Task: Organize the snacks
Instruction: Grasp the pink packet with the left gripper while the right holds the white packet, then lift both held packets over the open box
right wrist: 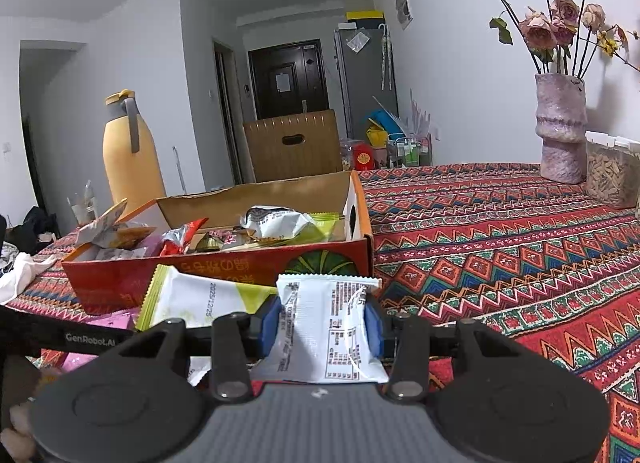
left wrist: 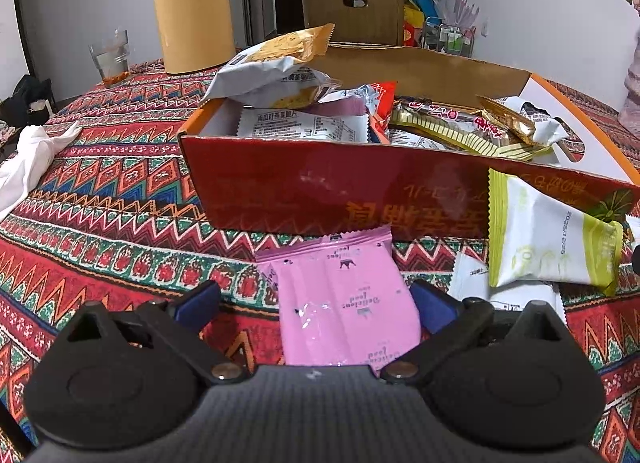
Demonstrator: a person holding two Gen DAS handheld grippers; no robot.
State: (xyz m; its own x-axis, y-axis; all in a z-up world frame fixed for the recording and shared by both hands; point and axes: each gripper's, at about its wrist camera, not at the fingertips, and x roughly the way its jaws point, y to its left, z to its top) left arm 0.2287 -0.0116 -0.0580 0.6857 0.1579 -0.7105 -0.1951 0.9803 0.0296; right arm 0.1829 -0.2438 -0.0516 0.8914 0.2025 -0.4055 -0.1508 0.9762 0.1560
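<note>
An open red cardboard box [left wrist: 320, 191] [right wrist: 120, 279] on the patterned tablecloth holds several snack packets. In front of it a pink packet [left wrist: 344, 303] lies flat on the cloth, between the spread fingers of my left gripper [left wrist: 316, 297], which is open. The left pad stands well clear of the packet and the right pad is at its edge. A white and green packet [left wrist: 552, 239] [right wrist: 192, 303] leans against the box front. My right gripper [right wrist: 324, 321] is shut on a white packet with black print [right wrist: 332, 335], held just above the cloth near the box's right corner.
A yellow jug [left wrist: 192, 15] [right wrist: 128, 159] and a glass [left wrist: 112, 59] stand behind the box on the left, with a white cloth [left wrist: 28, 159] at the left edge. A vase of dried roses [right wrist: 560, 131] and a clear container [right wrist: 612, 179] stand at the far right.
</note>
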